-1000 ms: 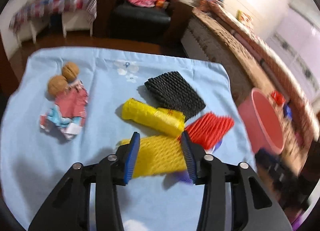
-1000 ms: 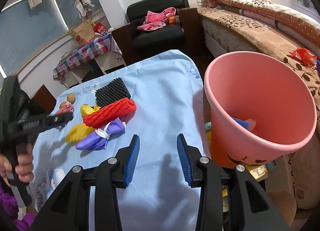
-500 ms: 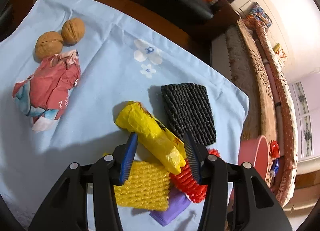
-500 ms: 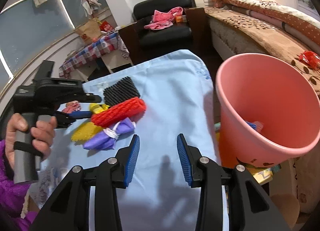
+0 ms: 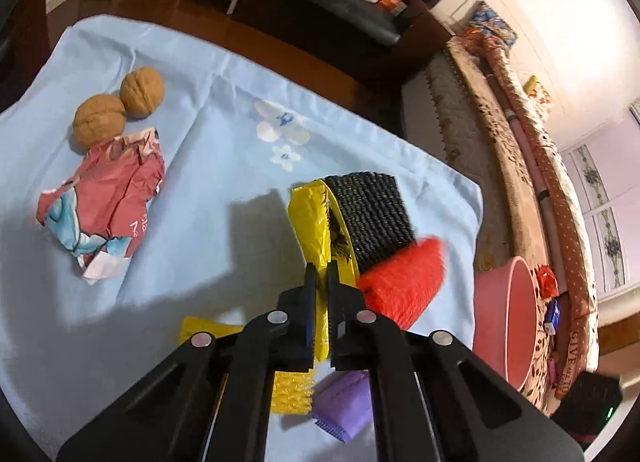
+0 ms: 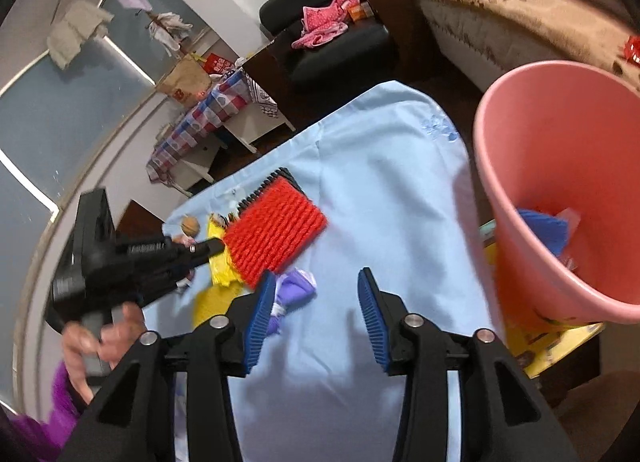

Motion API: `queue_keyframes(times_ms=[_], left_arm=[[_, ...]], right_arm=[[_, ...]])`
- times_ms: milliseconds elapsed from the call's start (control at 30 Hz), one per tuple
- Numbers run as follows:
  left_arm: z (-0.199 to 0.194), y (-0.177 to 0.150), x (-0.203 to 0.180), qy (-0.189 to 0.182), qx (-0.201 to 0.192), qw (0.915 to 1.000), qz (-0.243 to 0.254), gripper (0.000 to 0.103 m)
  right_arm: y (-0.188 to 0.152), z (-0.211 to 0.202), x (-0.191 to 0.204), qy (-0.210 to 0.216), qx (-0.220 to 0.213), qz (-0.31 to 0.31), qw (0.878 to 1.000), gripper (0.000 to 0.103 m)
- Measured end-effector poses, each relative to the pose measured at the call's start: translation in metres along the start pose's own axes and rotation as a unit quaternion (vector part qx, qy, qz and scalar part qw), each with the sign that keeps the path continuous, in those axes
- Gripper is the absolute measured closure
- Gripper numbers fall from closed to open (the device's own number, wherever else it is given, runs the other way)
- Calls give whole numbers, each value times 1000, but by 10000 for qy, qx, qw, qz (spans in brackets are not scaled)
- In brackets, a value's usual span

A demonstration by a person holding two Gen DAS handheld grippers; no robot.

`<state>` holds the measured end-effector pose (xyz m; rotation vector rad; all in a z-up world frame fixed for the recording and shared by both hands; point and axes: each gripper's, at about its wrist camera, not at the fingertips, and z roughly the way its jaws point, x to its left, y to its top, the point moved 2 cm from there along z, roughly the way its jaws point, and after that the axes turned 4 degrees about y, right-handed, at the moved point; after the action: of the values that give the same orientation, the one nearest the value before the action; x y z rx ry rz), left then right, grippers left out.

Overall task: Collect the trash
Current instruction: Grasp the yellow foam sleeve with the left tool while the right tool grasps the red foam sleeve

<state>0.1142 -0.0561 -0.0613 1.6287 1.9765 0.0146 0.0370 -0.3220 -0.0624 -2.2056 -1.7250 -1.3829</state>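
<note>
My left gripper (image 5: 319, 274) is shut on a crumpled yellow wrapper (image 5: 314, 222), above the blue cloth. Beside it lie a black foam net (image 5: 372, 214), a red foam net (image 5: 404, 278), a yellow foam net (image 5: 292, 386) and a purple one (image 5: 344, 402). A crumpled red wrapper (image 5: 108, 198) lies left by two walnuts (image 5: 120, 106). My right gripper (image 6: 314, 314) is open and empty over the cloth, left of the pink bin (image 6: 560, 182). The left gripper (image 6: 200, 250) and red net (image 6: 276, 226) show there too.
The pink bin (image 5: 516, 314) stands off the table's right edge and holds blue trash (image 6: 544, 226). A bed runs along the right, a black armchair (image 6: 328, 34) stands beyond the table. The blue cloth (image 6: 380, 166) covers the table.
My left gripper closed on the yellow wrapper and lifted it off the pile. My right gripper tilted and moved closer to the bin and nets.
</note>
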Motion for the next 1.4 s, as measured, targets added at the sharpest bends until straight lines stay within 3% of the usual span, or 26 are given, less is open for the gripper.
queue_keyframes(times_ms=[167,400,600,633,800,900,1167,1233,1267,1300,1333,1400], left_arm=[[-12,-6,-4,-58,-205,9994,257,99],[-5,-22,-8,-233,18,9984,512,99],[-2,-35,-26,-537,126,9953,801,99],[-2,-36,-29,-599,139,9944,860,99],[-6,-41,-37,-739,158,9923,976,99],[-9,-43,-39,-778,130,9919,994,99],[-21,-50,-44,-871,34,9893,1166,99],[-22,-52,-46,-875,26,9888,1207,99],[-22,-52,-47,-888,37,9884,1233,99],[-21,-53,-49,-889,41,9880,1258,99],[-20,-53,-49,-880,40,9877,1290,99],[-18,-55,-52,-880,74,9870,1340,99]], right_arm=[[14,21,7,55,141,127,9998,49],[19,64,6,291,631,698,9951,49],[21,83,8,454,736,994,9913,49],[22,83,9,472,694,990,9915,51],[23,74,15,471,487,777,9947,87],[24,67,16,490,425,635,9959,101],[23,39,24,714,114,343,9968,103],[22,35,23,702,130,386,9967,100],[21,35,22,728,194,456,9961,89],[20,34,20,729,202,519,9958,65],[20,32,18,720,144,616,9954,54],[17,30,15,763,114,703,9945,49]])
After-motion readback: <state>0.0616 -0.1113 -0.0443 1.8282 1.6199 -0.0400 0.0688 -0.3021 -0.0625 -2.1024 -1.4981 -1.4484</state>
